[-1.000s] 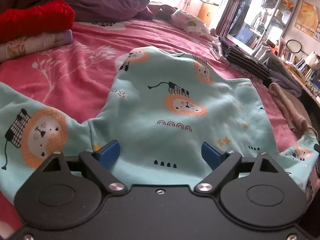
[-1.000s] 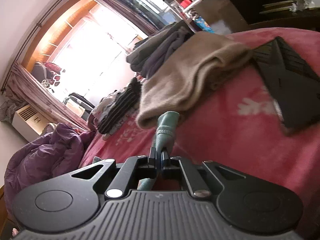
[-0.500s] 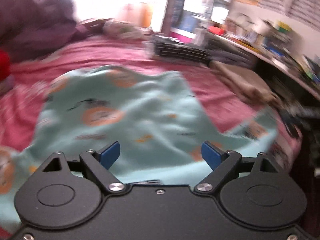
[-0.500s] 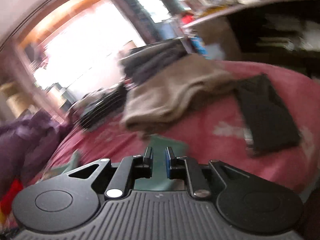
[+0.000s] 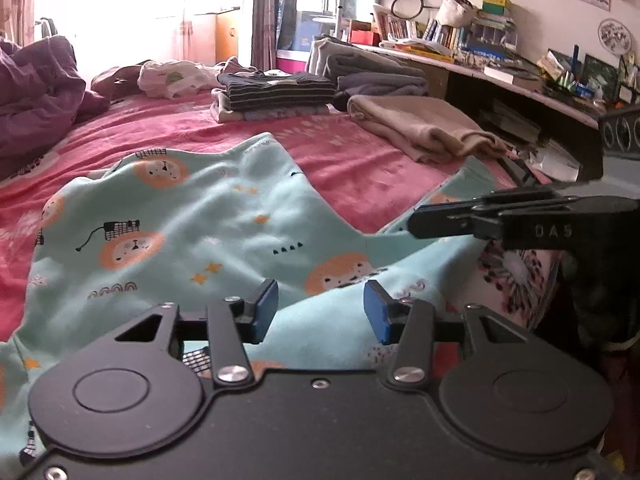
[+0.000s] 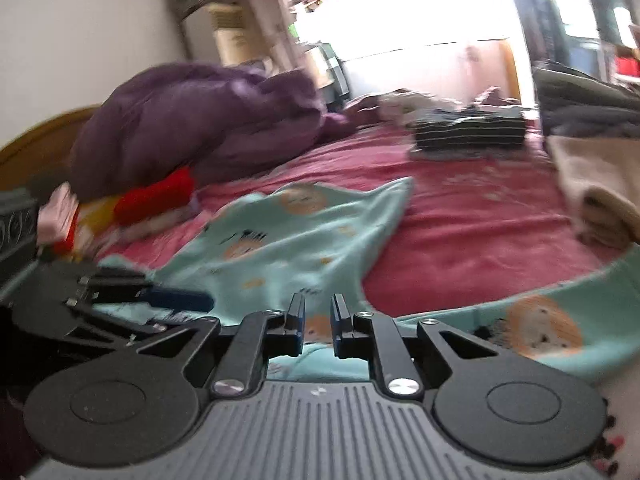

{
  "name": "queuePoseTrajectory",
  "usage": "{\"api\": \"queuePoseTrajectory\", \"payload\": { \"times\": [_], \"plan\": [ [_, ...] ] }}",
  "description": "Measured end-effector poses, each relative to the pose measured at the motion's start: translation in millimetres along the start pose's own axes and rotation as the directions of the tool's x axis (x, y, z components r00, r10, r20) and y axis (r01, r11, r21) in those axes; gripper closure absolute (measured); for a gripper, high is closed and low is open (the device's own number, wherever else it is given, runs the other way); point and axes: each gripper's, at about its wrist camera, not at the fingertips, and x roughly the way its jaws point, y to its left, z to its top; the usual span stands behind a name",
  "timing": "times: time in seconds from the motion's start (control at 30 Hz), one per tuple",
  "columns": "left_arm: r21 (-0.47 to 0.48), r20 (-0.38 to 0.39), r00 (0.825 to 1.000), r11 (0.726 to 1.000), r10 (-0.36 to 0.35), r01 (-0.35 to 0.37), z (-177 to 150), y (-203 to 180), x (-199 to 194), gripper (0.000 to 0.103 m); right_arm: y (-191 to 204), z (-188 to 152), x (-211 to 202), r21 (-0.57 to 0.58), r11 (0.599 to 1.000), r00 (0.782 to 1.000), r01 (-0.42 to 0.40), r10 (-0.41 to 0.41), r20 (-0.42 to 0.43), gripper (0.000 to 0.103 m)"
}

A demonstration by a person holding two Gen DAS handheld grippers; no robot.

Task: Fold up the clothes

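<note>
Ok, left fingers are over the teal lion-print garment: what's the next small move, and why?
Probably finish closing the left gripper on the raised fold of the teal garment. Its jaws have just been closing and the fold lies between the fingers, but the pads don't yet seem to press it.

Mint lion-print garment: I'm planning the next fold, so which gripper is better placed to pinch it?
Left, probably. The left gripper has just been closing, jaws apart over a ridge of the garment; the right gripper hovers nearly closed, empty.

Bright window (image 5: 132, 12), cluttered desk (image 5: 500, 76), pink bed (image 5: 360, 160)
</note>
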Motion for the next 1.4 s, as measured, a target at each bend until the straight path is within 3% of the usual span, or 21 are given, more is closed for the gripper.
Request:
{"api": "queuePoseTrajectory", "payload": {
  "times": [0.1, 0.17, 0.3, 0.37, 0.43, 0.57, 0.67, 0.73, 0.83, 0.9, 0.97, 1.03, 1.1, 1.23, 1.33, 1.4],
  "plan": [
    [-0.048, 0.016, 0.999, 0.998, 0.045, -0.044, 0, 21, -13, 0.056, 13, 1, 0, -0.076, 0.997, 0.999, -0.022, 0.02, -0.034, 0.081],
    [-0.095, 0.018, 0.998, 0.993, 0.067, -0.065, -3, 36, -18, 0.056, 18, 0, 3, -0.106, 0.994, 0.999, -0.027, 0.023, -0.046, 0.071],
    [-0.11, 0.008, 0.998, 0.992, 0.07, -0.069, -8, 42, -21, 0.056, 21, -10, 6, -0.086, 0.996, 0.999, -0.025, 0.022, -0.041, 0.07],
    [-0.047, 0.023, 0.999, 0.998, 0.033, -0.032, -9, 31, -25, 0.056, 21, -12, 6, -0.095, 0.995, 0.999, -0.007, 0.003, -0.048, 0.07],
    [0.04, 0.038, 0.998, 0.998, -0.052, 0.05, -11, 17, -32, 0.054, 16, -12, 4, -0.078, 0.997, 0.998, -0.021, 0.017, -0.053, 0.07],
    [0.244, 0.002, 0.988, 0.958, -0.155, 0.15, -20, -19, -37, 0.048, 12, -14, -2, -0.102, 0.994, 0.997, -0.036, 0.029, -0.072, 0.065],
    [0.354, -0.071, 0.992, 0.927, -0.107, 0.125, -31, -35, -24, 0.048, 7, -18, -3, -0.063, 0.998, 0.997, -0.028, 0.023, -0.069, 0.064],
    [0.38, -0.099, 0.993, 0.92, -0.067, 0.1, -35, -37, -16, 0.073, 2, -19, -3, -0.018, 0.999, 0.998, -0.029, 0.028, -0.064, 0.064],
    [0.363, -0.074, 0.996, 0.928, -0.056, 0.079, -31, -31, -20, 0.086, -1, -19, -2, 0.011, 1.0, 0.998, -0.021, 0.022, -0.057, 0.064],
    [0.376, -0.014, 0.999, 0.926, -0.029, 0.032, -27, -33, -28, 0.091, -2, -19, -2, 0.026, 0.999, 0.998, -0.027, 0.028, -0.052, 0.064],
    [0.462, 0.062, 0.998, 0.886, 0.007, -0.035, -31, -43, -36, 0.091, -2, -18, -1, 0.039, 0.999, 0.998, -0.031, 0.033, -0.048, 0.064],
    [0.588, 0.09, 0.994, 0.802, 0.063, -0.104, -42, -58, -31, 0.091, -2, -18, -1, 0.043, 0.999, 0.998, -0.031, 0.033, -0.046, 0.064],
    [0.709, 0.083, 0.989, 0.69, 0.126, -0.147, -60, -73, -18, 0.091, -1, -18, -2, 0.044, 0.999, 0.999, -0.029, 0.03, -0.039, 0.064],
    [0.829, 0.015, 0.983, 0.547, 0.183, -0.115, -92, -85, 4, 0.094, 8, -16, -6, 0.008, 0.997, 0.997, -0.078, 0.078, -0.024, 0.064],
    [0.817, 0.008, 0.984, 0.565, 0.18, -0.11, -89, -82, 2, 0.094, 18, -22, -1, -0.044, 0.994, 0.992, -0.102, 0.098, -0.075, 0.066],
    [0.81, -0.007, 0.985, 0.579, 0.173, -0.096, -90, -80, 0, 0.094, 23, -36, 8, -0.127, 0.989, 0.988, -0.073, 0.054, -0.147, 0.067]
  ]
}}
